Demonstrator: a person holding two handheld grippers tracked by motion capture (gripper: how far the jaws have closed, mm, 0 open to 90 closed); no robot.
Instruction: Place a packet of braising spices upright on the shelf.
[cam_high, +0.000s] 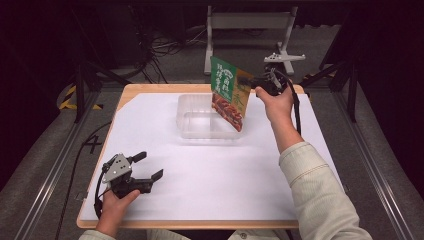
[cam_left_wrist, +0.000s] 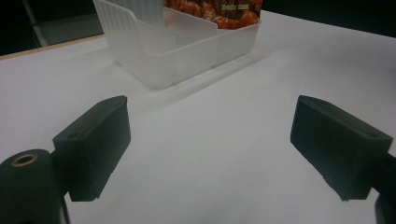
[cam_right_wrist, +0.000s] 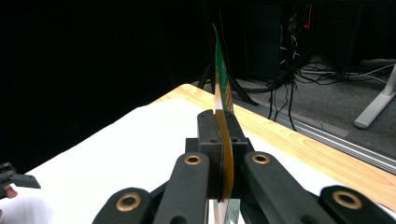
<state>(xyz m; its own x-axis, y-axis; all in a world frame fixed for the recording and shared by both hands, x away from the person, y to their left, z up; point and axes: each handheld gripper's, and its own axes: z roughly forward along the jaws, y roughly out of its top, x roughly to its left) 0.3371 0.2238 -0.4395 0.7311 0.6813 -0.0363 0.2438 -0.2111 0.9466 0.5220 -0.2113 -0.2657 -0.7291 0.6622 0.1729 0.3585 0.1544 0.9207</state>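
While the right gripper pinches a flat, glossy green snack packet by its edge, tilted over the ribbed, translucent plastic tray, the lower corner dips inside; lowering and release seemingly remain. Its left gripper rests wide open and empty on the white sheet.

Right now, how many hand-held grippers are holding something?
1. The right hand-held gripper is shut on the green food packet above the clear plastic tray. The left hand-held gripper is open, near the table's front edge.
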